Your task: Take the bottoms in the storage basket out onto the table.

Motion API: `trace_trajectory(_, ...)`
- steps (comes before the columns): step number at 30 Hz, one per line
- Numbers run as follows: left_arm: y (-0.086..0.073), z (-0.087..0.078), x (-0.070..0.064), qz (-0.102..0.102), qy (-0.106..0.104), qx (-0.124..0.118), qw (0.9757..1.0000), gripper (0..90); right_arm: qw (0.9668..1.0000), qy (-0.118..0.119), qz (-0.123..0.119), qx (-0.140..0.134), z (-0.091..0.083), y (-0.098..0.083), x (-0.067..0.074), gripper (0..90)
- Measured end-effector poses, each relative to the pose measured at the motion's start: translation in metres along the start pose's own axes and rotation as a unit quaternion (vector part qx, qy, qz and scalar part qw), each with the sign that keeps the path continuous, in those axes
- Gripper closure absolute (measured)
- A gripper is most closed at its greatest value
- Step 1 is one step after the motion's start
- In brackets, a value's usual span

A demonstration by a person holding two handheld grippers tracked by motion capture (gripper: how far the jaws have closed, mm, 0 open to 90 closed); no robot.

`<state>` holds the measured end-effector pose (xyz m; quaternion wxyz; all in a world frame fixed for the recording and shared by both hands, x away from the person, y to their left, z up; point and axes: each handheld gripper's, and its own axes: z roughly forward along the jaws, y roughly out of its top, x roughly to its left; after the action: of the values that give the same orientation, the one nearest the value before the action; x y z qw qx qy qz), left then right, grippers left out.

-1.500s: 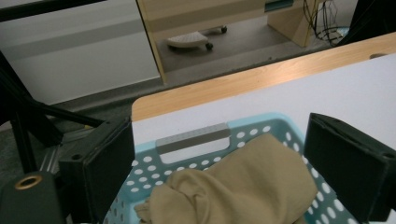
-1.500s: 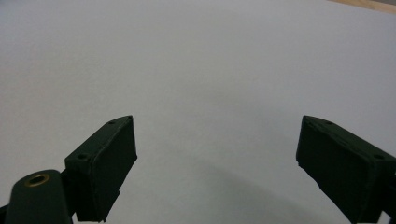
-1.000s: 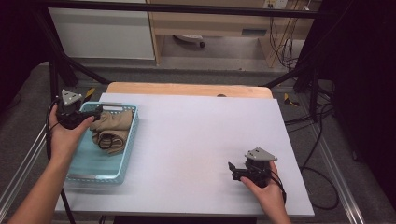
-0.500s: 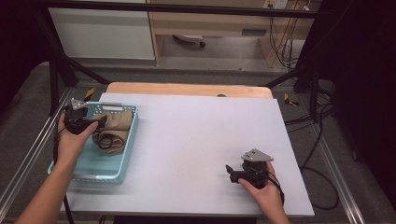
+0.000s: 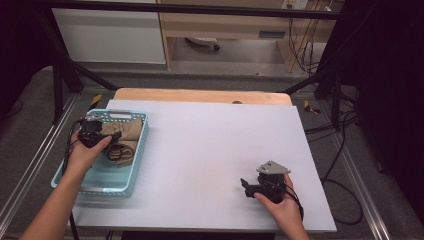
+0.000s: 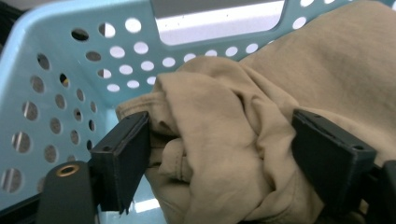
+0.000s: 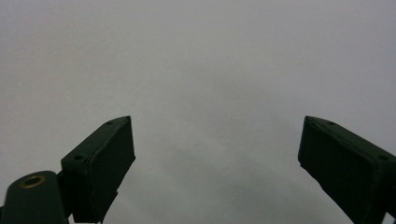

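The left gripper (image 5: 98, 136) has come down into the pale blue basket (image 5: 131, 175) at the table's (image 5: 200, 150) nine o'clock edge, lower than it hung a second ago and now pushed into the crumpled tan garment (image 5: 126, 135) heaped at the basket's far, twelve o'clock end. In the left gripper view the left gripper (image 6: 219, 154) stands wide, its jaws having just been closing a little, with a thick fold of the tan garment (image 6: 224, 140) bunched between them; the cloth touches the inner faces of both, yet the fold looks loose rather than pinched — a bite being taken, by the look of it, not a grip made. The perforated wall of the basket (image 6: 60, 84) rises close behind.

At about five o'clock on the table the right gripper (image 5: 246, 186) has stayed where it was, resting low in the person's hand. In its own view the right gripper (image 7: 215, 163) is spread wide over bare white tabletop, holding nothing.

The descent suggests the pick-up is at hand — closing fully on the fold and lifting the garment clear of the basket appears to be what remains.
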<state>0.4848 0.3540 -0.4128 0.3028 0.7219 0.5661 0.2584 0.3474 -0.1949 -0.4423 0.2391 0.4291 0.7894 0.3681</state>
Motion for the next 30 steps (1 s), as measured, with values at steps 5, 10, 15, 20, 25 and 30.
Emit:
trace_trajectory(5, -0.002, 0.003, 0.002, -0.022, -0.008, 0.011, 0.9997, 16.2, 1.0000, 0.000, -0.001, 0.003, 0.000, 0.000, 0.000, 11.0)
trace_trajectory(10, -0.003, 0.006, 0.005, -0.040, -0.019, 0.015, 0.9989, 15.3, 1.0000, 0.001, -0.003, 0.005, 0.000, -0.001, 0.001, 11.0)
trace_trajectory(15, -0.004, 0.009, 0.006, -0.053, -0.028, 0.018, 0.9980, 14.3, 1.0000, 0.002, -0.006, 0.007, 0.001, -0.001, 0.001, 11.0)
trace_trajectory(20, -0.008, 0.011, 0.008, -0.072, -0.045, 0.016, 0.9962, 16.8, 0.9999, 0.004, -0.006, 0.007, 0.001, -0.001, 0.001, 11.0)
trace_trajectory(25, -0.009, 0.011, 0.006, -0.080, -0.064, 0.026, 0.9944, 28.8, 0.9999, 0.005, -0.005, 0.008, 0.000, -0.001, 0.001, 11.1)
trace_trajectory(30, -0.008, 0.010, 0.004, -0.072, -0.066, 0.033, 0.9947, 45.7, 0.9999, 0.007, -0.006, 0.007, 0.000, -0.001, 0.002, 11.7)
